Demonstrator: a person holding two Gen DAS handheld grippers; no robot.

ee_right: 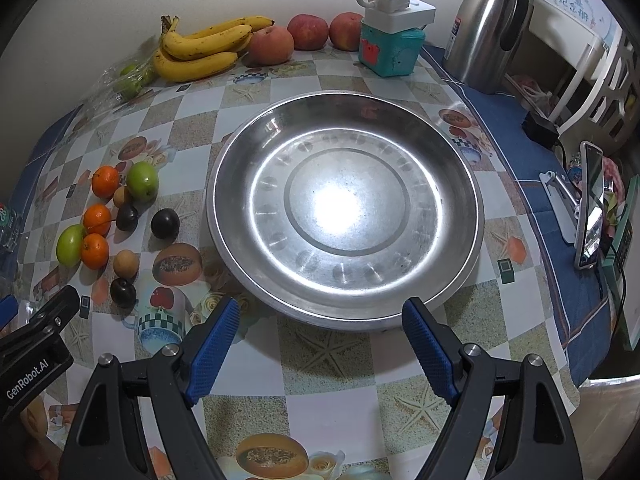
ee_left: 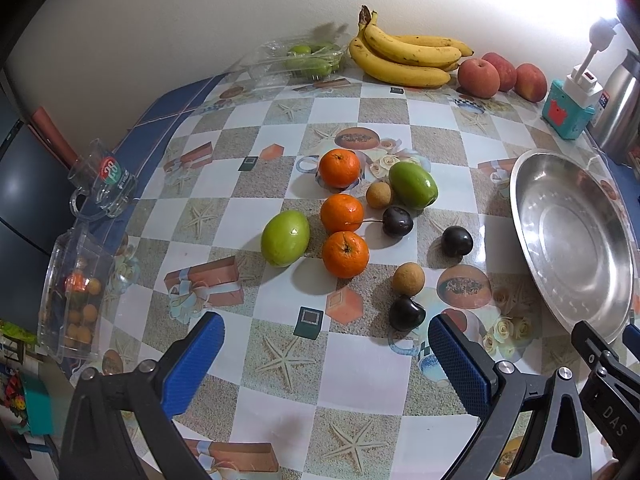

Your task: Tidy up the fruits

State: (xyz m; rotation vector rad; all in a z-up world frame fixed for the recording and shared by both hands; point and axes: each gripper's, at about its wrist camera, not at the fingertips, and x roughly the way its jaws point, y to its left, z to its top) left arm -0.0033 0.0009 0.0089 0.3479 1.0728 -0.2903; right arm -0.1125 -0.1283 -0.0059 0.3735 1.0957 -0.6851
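Loose fruit lies on the patterned tablecloth: three oranges (ee_left: 345, 253), two green fruits (ee_left: 285, 237), two small brown fruits (ee_left: 407, 278) and three dark plums (ee_left: 406, 312). My left gripper (ee_left: 326, 332) hangs open just short of them, nothing between its blue pads. An empty steel bowl (ee_right: 452, 152) fills the right wrist view, and its rim (ee_left: 520, 184) also shows in the left wrist view. My right gripper (ee_right: 320, 316) stands open at the bowl's near rim, empty. The same fruit cluster (ee_right: 96, 250) lies left of the bowl.
Bananas (ee_left: 404, 54) and red apples (ee_left: 478, 78) lie by the back wall, next to a clear box of green fruit (ee_left: 308, 58). A glass mug (ee_left: 106, 182) and a clear box (ee_left: 74, 292) stand at the left edge. A teal box (ee_right: 390, 50), steel flask (ee_right: 486, 24) and phone (ee_right: 592, 208) stand to the right.
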